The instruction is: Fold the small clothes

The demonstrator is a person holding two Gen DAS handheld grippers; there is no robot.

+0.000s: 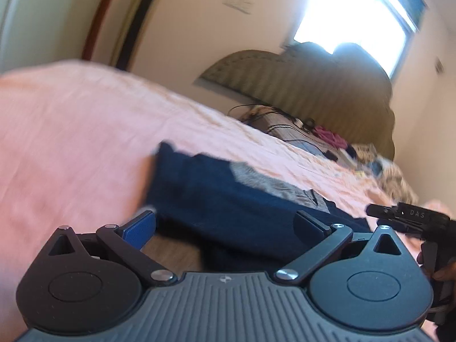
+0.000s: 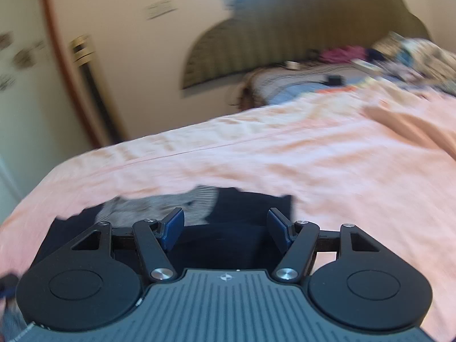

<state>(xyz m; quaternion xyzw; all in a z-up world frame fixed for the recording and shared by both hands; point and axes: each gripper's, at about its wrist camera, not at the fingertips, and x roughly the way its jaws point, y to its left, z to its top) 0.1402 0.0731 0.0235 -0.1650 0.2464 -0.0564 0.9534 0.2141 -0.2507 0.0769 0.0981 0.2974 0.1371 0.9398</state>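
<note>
A small dark navy garment [image 1: 228, 199] with a grey panel [image 1: 265, 182] lies on the pink bedsheet [image 1: 71, 131], its near edge hanging over the bed's side. My left gripper [image 1: 225, 225] hovers just in front of it, jaws wide open, nothing pinched between the blue pads. The right gripper [image 1: 410, 219] shows at the right edge of the left wrist view, held by a hand. In the right wrist view the same garment [image 2: 250, 205] and its grey panel [image 2: 159, 202] lie right under my right gripper [image 2: 227, 225], which stands open with the pads clear of the cloth.
A padded striped headboard [image 1: 313, 85] stands at the far end of the bed, with cables, a pink item [image 1: 330, 136] and assorted clutter on a patterned pillow area [image 2: 299, 77]. A bright window [image 1: 356, 14] is behind it. A wooden door frame [image 2: 65, 57] lines the left wall.
</note>
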